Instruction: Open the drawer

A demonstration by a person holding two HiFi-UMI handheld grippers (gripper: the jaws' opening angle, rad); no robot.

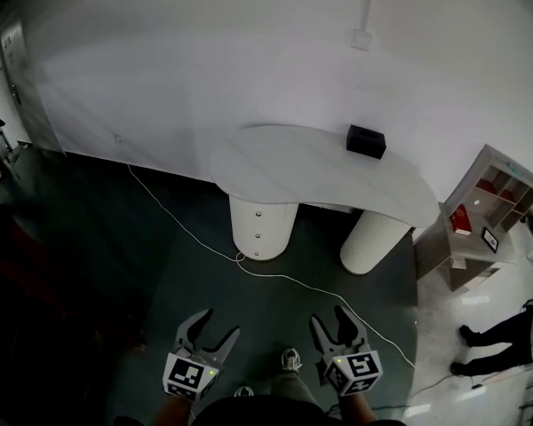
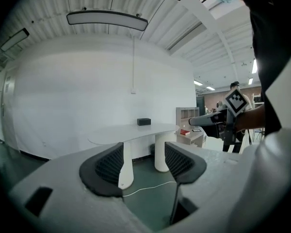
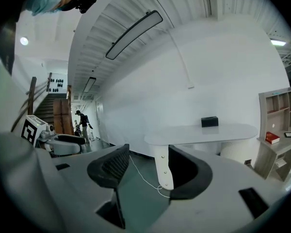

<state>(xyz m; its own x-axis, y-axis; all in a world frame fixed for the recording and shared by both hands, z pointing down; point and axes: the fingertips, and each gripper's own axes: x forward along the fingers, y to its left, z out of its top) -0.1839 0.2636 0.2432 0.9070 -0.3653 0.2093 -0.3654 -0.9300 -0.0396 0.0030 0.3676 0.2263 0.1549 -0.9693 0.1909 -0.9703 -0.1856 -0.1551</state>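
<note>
Looking down from the head view, the drawer column (image 1: 261, 227), its knobs stacked upright, is found under the left end of the counter (image 1: 320, 171), straight ahead of both tools and well apart from them. The left tongs (image 1: 218, 324) and right tongs (image 1: 330, 319) are held wide apart and empty; the left is judged slightly nearer. In the left gripper view, the column (image 2: 127, 161) is framed between parted jaws. In the right gripper view, the column (image 3: 162, 166) is likewise framed, knobs turned toward the tongs.
</note>
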